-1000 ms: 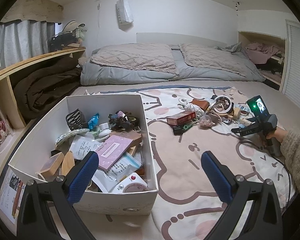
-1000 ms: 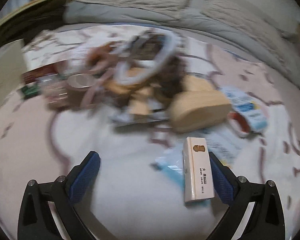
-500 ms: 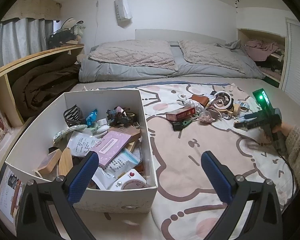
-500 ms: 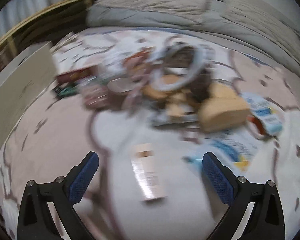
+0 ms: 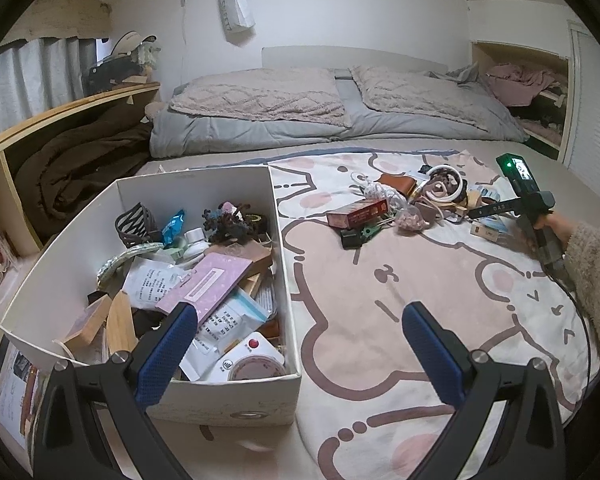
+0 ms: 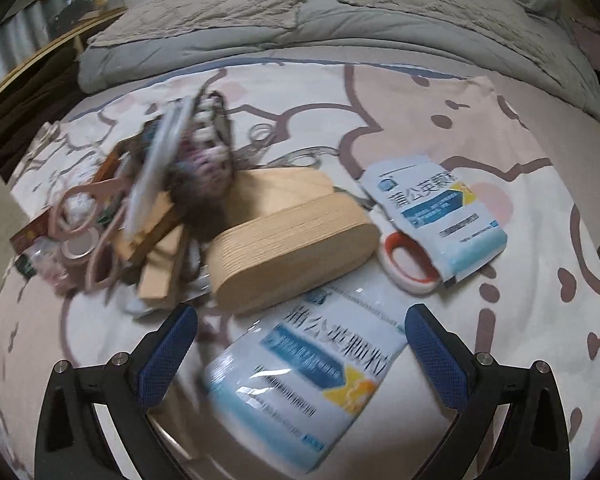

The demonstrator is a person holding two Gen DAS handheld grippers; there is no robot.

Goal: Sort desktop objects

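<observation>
Sachet (image 6: 300,384), a blue-and-white packet, lies flat between the right gripper's (image 6: 300,344) spread, empty jaws, just in front of the wooden case (image 6: 296,248). The step looks like pick-up: descend, close. The left gripper (image 5: 300,344) hangs agape beside the box (image 5: 288,280).

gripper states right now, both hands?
Left gripper: open, empty, near the white box.
Right gripper: open, empty, over a blue-and-white packet.

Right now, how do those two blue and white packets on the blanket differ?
The near packet lies between the open fingers of the right gripper; the far packet lies beyond it, clear of the fingers. The near packet lies flat on the blanket; the far packet rests partly over a red and white ring. Both carry the same blue, white and yellow print.
</observation>
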